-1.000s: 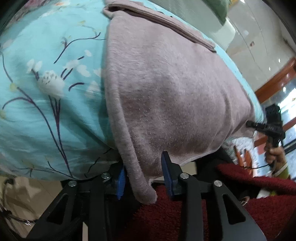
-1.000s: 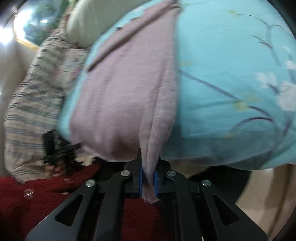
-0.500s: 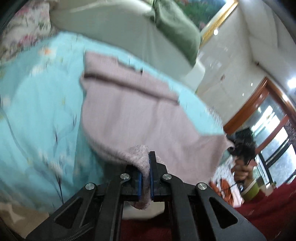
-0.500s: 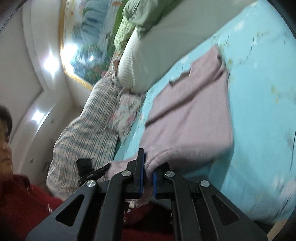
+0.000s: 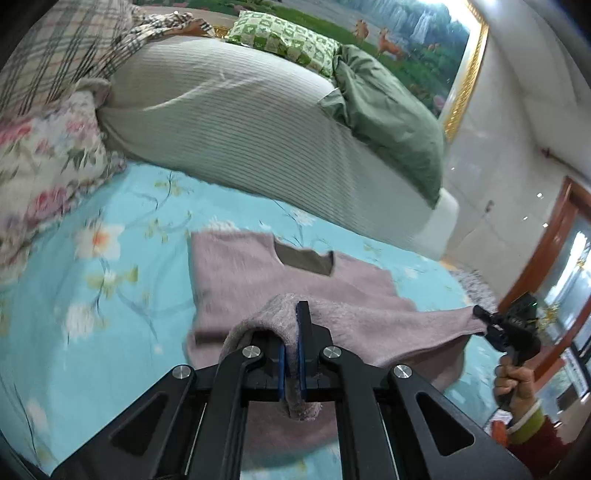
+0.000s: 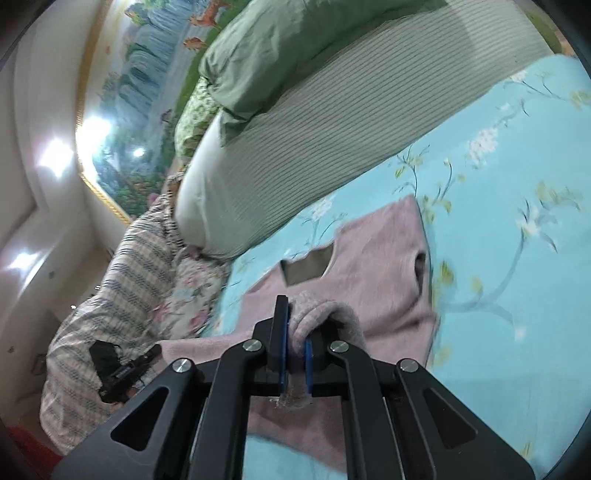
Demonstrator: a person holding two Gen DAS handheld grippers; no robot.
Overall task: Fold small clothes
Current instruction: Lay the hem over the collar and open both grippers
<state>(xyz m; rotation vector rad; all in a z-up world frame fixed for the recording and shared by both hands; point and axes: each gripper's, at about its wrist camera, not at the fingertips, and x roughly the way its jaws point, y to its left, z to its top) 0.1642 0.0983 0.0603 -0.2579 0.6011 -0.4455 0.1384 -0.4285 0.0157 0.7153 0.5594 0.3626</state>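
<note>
Behind the bed [image 5: 110,332] hangs a large landscape painting [image 5: 388,22] in a gold frame. On the bed lies a light blue sheet with flowers, and at its far side rest a big striped cushion [image 5: 229,122], a green blanket [image 5: 388,122] and a flowered pillow [image 5: 40,162].

A pink sweater [image 5: 258,280] lies on the sheet in the middle, with its neck opening toward the cushion. Its near edge is lifted up from the bed. The left hand-held gripper [image 5: 291,354] has its two fingers pressed together on a thick fold of this edge, and a bit of cloth hangs out below them. The right hand-held gripper [image 6: 295,354] pinches the other corner of the same edge in the same way. Between both, the edge is stretched in the air, above the part of the sweater that lies flat.
</note>
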